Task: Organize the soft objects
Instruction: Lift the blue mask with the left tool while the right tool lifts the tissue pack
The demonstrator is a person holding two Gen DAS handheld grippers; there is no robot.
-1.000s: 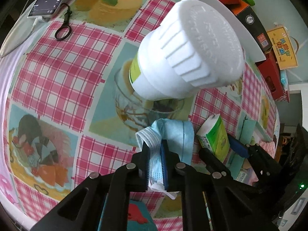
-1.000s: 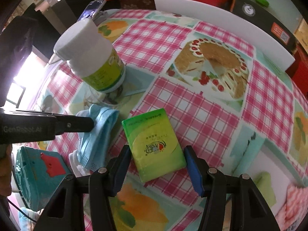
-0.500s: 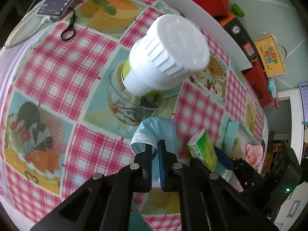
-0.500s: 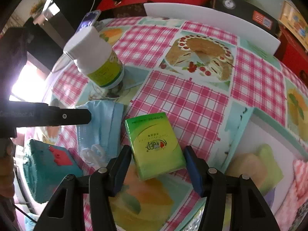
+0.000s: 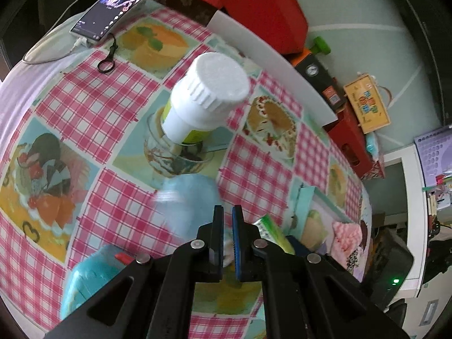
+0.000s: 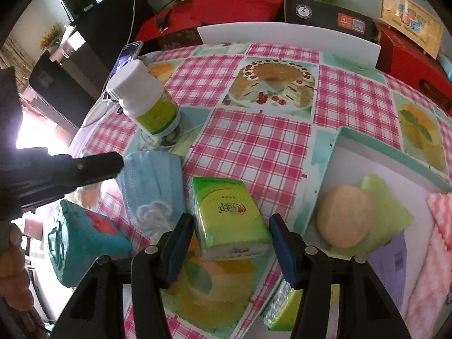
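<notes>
A blue face mask [image 5: 186,197] hangs blurred just ahead of my left gripper [image 5: 227,212], which is shut on its white-looped end. In the right wrist view the mask [image 6: 152,180] sits beside one left fingertip [image 6: 113,163]. My right gripper [image 6: 230,220] is shut on a green tissue pack [image 6: 226,214], held off the checked tablecloth. To its right lies a teal-rimmed tray [image 6: 339,141] holding a round sponge [image 6: 341,217], a green cloth [image 6: 387,203] and a pink cloth [image 6: 440,226]. From the left wrist, the tray [image 5: 308,195] shows at the right.
A white bottle [image 6: 144,99] with a green label stands upright behind the mask. A teal pouch [image 6: 82,240] lies at the near left, a second green pack [image 6: 282,308] under my right fingers. A phone [image 5: 115,22] and a white board [image 6: 282,36] are at the far edge.
Both grippers have risen and pulled back from the bottle, each carrying its item. The tray with the sponge and cloths has come into the right wrist view.
</notes>
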